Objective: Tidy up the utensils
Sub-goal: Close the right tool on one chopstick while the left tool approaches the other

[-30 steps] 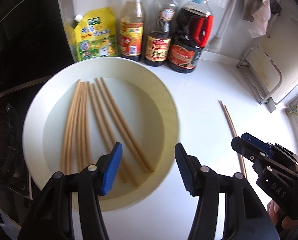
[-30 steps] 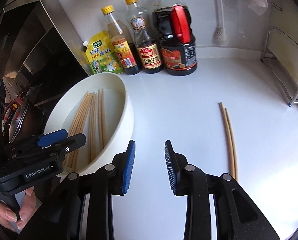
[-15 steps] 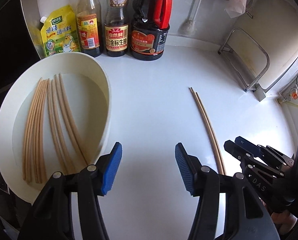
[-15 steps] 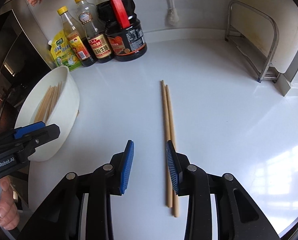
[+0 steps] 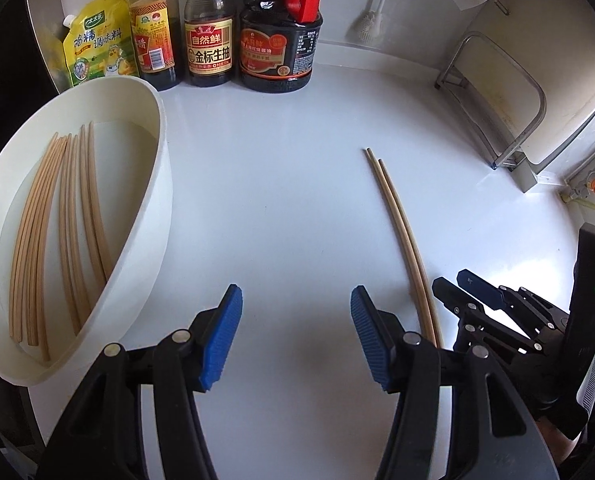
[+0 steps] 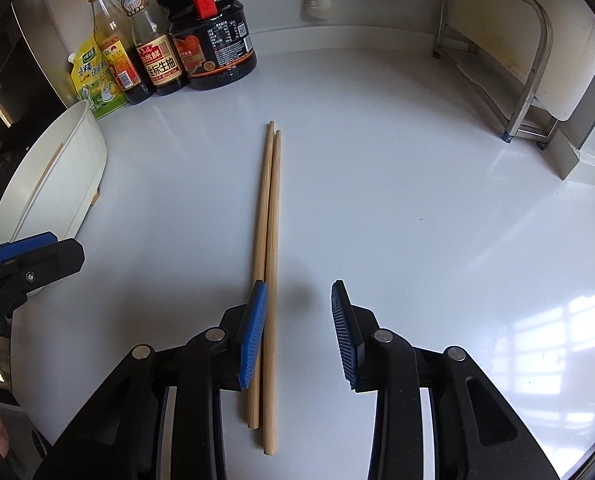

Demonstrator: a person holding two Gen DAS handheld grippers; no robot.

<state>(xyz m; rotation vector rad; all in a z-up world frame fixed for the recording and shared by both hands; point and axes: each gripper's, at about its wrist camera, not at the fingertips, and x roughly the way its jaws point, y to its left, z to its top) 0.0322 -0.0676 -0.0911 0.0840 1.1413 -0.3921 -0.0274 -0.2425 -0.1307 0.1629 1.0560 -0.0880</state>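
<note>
- Wooden chopsticks, a loose pair (image 6: 268, 248), lie side by side on the white worktop (image 6: 417, 220), running from near to far, well apart from the white basin (image 5: 153, 200) at the left.
- More chopsticks (image 5: 57, 232) already lie inside that basin, so my reading is that the pair on the worktop is the last to be gathered.
- A second ago both wrist views were filled by the basin; now both claws have swung right and come lower, and the loose pair sits in the middle of the right wrist view.
- Right claw (image 6: 299, 334): spread, nothing pinched. One chopstick runs between its pads, hard against the left pad; the other passes under that pad. Whether the pad touches the wood I cannot tell.
- Left claw (image 5: 295, 336): spread wider, empty, over bare worktop between basin and pair. The pair passes just right of its right finger.
- Sauce bottles (image 5: 211, 28) and a yellow seasoning pouch (image 5: 95, 46) stand at the far edge, clear of the work; a metal rack (image 6: 509, 64) stands at the far right.
- The shift looks like the start of a pick: the right claw probably needs to move a little left to straddle both sticks before closing.
</note>
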